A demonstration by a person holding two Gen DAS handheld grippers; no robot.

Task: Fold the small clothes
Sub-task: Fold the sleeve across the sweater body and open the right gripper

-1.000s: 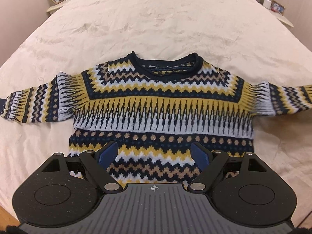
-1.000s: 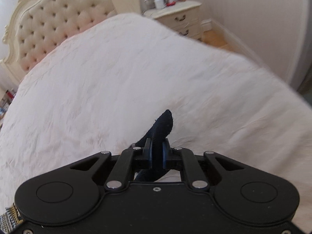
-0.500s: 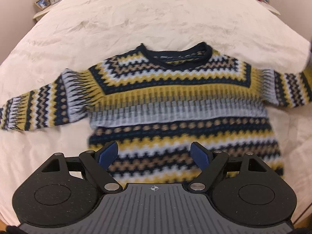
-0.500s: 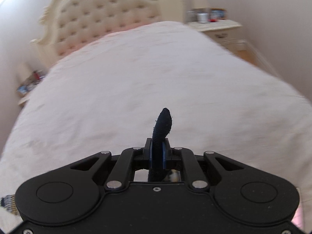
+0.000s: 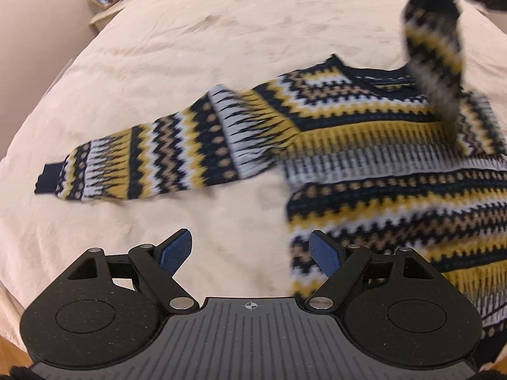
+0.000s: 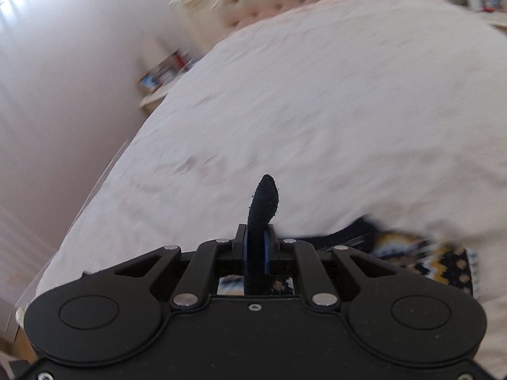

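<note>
Right wrist view – right claw point(image 6: 256, 247) pinches dark cuff point(image 6: 263, 199), lifting sleeve to fold over sweater point(image 5: 380, 164); left claw point(image 5: 252, 253) wide open, empty – over bed point(image 5: 221, 31).

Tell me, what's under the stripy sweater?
The sweater lies on a cream bedspread, which shows all around it. One sleeve is lifted over its chest by the right gripper. Anything directly beneath the sweater is covered.

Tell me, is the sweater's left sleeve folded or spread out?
Spread out. The left sleeve lies flat on the bed, reaching away from the sweater.
</note>
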